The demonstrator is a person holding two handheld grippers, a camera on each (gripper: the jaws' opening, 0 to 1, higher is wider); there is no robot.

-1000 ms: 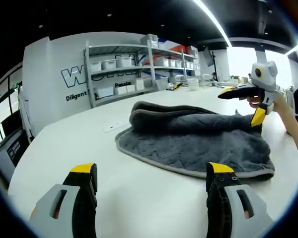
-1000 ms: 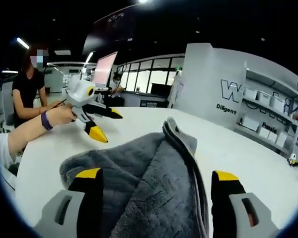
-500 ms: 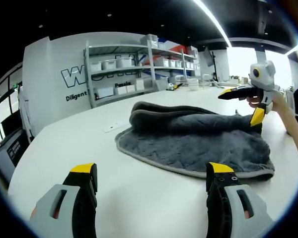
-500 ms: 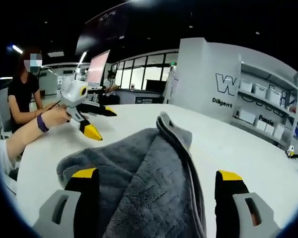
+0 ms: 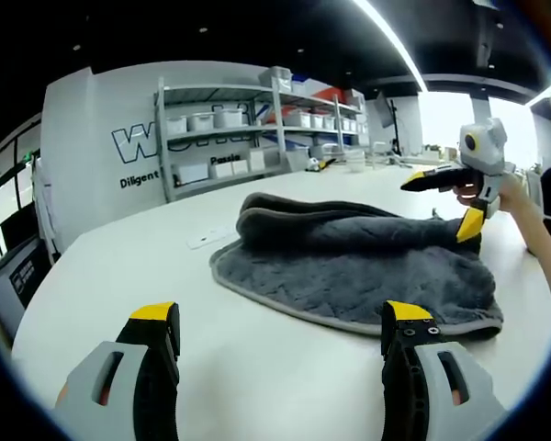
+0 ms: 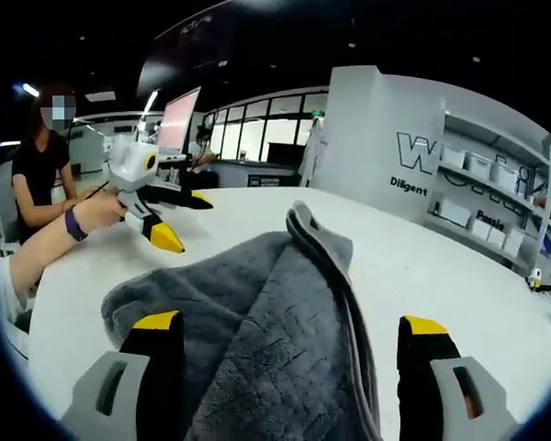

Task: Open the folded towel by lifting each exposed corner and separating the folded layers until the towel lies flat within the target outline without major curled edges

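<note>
Bare table (image 5: 119,266) left of towel (image 5: 349,266); right claw (image 5: 445,197) blocks far edge.

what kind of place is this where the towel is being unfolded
Likely a lab or workshop-style office: metal shelving stacked with white storage bins, wall lettering, and a person working at a monitor beyond the big white table holding the grey towel.

A white table (image 5: 119,266) is spreading wide across the room, and a small flat white piece (image 5: 205,239) is lying on it on the side toward the shelving. Beyond the table's far edge, a metal shelving unit (image 5: 220,138) is standing against a white wall with dark lettering (image 5: 138,147), carrying rows of white bins (image 5: 202,118). At the table's other side, a person in a black top (image 6: 39,175) is sitting, with a lit screen (image 6: 176,119) and a row of windows (image 6: 257,142) behind.
</note>
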